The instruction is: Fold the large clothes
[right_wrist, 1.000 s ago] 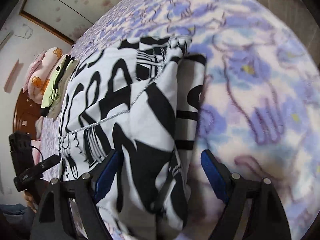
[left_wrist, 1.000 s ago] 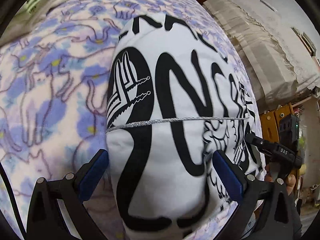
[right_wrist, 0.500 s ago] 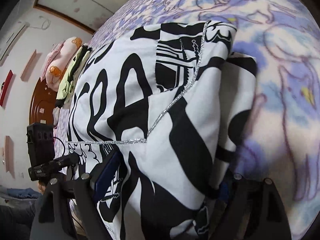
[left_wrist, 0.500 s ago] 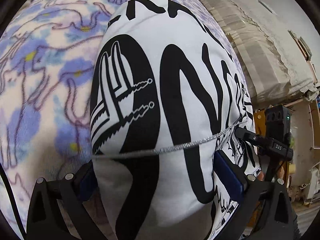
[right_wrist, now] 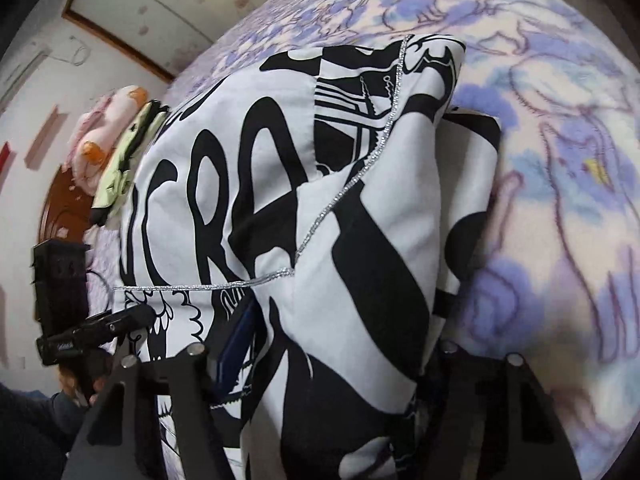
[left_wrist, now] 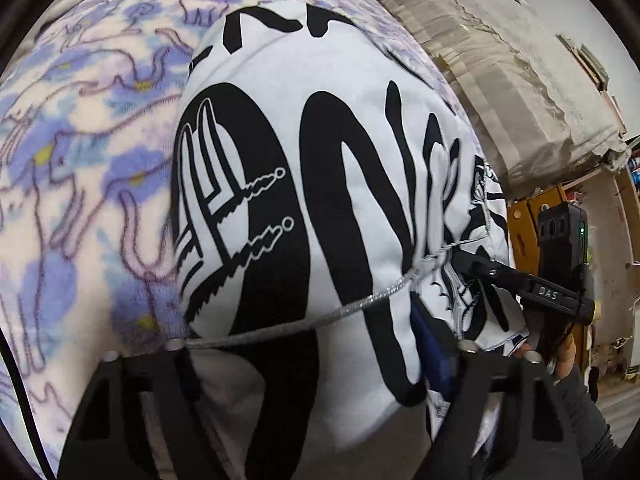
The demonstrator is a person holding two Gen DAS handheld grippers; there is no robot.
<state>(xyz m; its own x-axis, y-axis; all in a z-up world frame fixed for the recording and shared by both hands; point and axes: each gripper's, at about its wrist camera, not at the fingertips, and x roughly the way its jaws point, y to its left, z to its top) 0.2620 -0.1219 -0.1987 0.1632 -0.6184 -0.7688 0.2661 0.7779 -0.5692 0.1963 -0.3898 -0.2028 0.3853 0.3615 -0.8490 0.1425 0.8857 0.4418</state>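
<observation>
The left gripper [left_wrist: 316, 364] has its jaws drawn in around a thick fold of the black-and-white printed garment [left_wrist: 320, 184], cloth bulging between them and hiding the left pad, so it looks clamped on the fabric; the right gripper [right_wrist: 324, 356] likewise pinches a bunched edge of the same garment [right_wrist: 256, 184], with only its blue left pad [right_wrist: 236, 344] showing. The garment lies folded on a purple-and-cream fleece blanket [left_wrist: 80, 160], a silver trim line [right_wrist: 340, 196] running across it. Just beyond it lie a pale green cloth [right_wrist: 128, 160] and a pink plush toy [right_wrist: 104, 132], and a covered piece of furniture [left_wrist: 512, 92] stands beside the bed.
</observation>
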